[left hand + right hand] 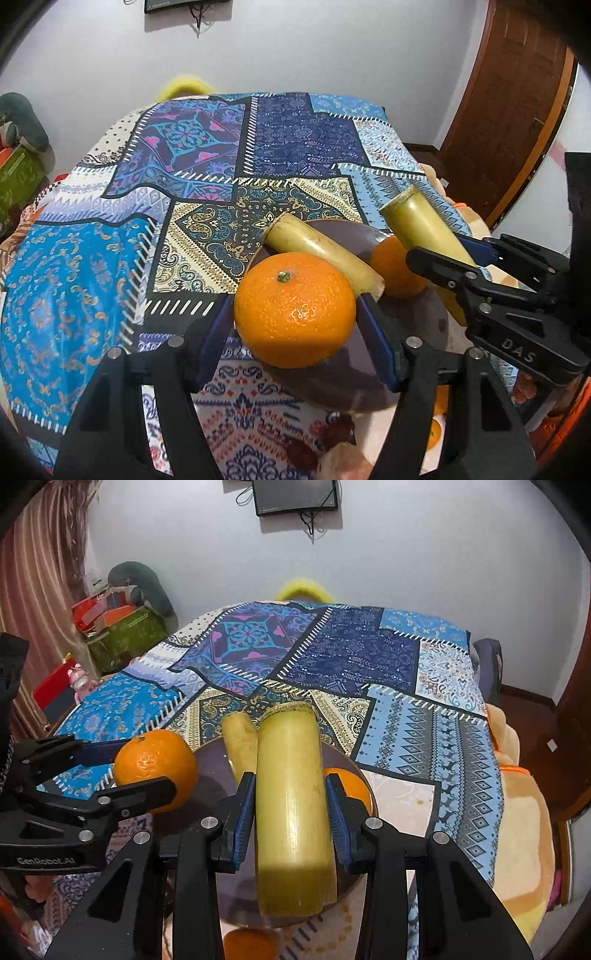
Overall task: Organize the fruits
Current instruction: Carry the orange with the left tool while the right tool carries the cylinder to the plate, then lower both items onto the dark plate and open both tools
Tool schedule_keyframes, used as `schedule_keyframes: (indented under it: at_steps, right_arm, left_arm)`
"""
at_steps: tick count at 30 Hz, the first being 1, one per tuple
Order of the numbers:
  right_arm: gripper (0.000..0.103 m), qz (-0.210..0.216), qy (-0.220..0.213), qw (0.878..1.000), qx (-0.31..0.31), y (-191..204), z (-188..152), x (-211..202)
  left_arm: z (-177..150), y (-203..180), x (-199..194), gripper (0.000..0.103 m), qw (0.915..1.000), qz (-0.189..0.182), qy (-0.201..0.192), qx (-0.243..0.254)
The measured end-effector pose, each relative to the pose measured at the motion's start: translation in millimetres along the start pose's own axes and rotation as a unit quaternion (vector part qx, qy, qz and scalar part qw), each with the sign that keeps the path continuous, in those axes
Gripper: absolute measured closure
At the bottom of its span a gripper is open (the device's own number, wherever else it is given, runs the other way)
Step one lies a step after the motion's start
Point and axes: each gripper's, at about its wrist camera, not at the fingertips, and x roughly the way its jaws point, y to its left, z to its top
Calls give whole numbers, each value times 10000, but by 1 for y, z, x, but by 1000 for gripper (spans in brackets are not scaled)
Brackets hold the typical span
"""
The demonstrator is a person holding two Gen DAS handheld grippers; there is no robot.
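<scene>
left gripper (pixel 295 317): clenched on orange (pixel 294 309), over near rim of plate (pixel 417 332). right gripper (pixel 291 808): grasping cane piece (pixel 291 812), long axis running straight ahead, above plate.

I am seeing a patchwork tablecloth in blue, purple and cream (pixel 354 653) covering the table. A dark flat screen (pixel 295 496) is hanging on the white wall (pixel 443 554), with thin cables dangling under it. At the left, a green box with red packages (pixel 122 627) is sitting near a striped brown curtain (pixel 40 572). A brown wooden door (pixel 517 92) is standing at the right.
</scene>
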Motion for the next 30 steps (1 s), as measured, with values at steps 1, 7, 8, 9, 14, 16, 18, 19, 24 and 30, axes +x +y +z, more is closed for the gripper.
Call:
schedule_keyframes:
  at_steps: [1, 7, 8, 9, 14, 16, 18, 19, 24, 30]
  right_arm:
    - [68, 9, 5, 10000, -1, -1, 0, 2]
    - [68, 102, 89, 9999, -20, -3, 0, 13]
    - [68, 120, 120, 9999, -11, -4, -1, 15]
    - [68, 139, 155, 9998, 1, -4, -1, 18]
    - [68, 151, 195, 9997, 16, -5, -2, 23]
    - [68, 164, 224, 9996, 3, -5, -1, 23]
    - [68, 246, 204, 9995, 11, -6, 0, 21]
    - [68, 264, 205, 9994, 9, -5, 1, 20]
    - [68, 211, 188, 9996, -49, -2, -1, 12]
    - [68, 126, 92, 9999, -7, -1, -4, -10]
  left_arm:
    - [1, 0, 4, 36, 10000, -11, 21, 2]
    - [3, 6, 22, 36, 9999, 10, 106, -48]
    - [4, 7, 23, 36, 9999, -11, 98, -63]
    - [4, 7, 23, 36, 9999, -18, 83, -61]
    - [4, 4, 26, 35, 9999, 47, 70, 83]
    - [4, 1, 26, 35, 9999, 90, 84, 118]
    - [4, 0, 25, 35, 9998, 82, 88, 132]
    - [4, -1, 22, 35, 9999, 73, 77, 130]
    - [4, -1, 1, 35, 9997, 155, -137, 147]
    - [-2, -1, -28, 35, 9992, 299, -211, 164]
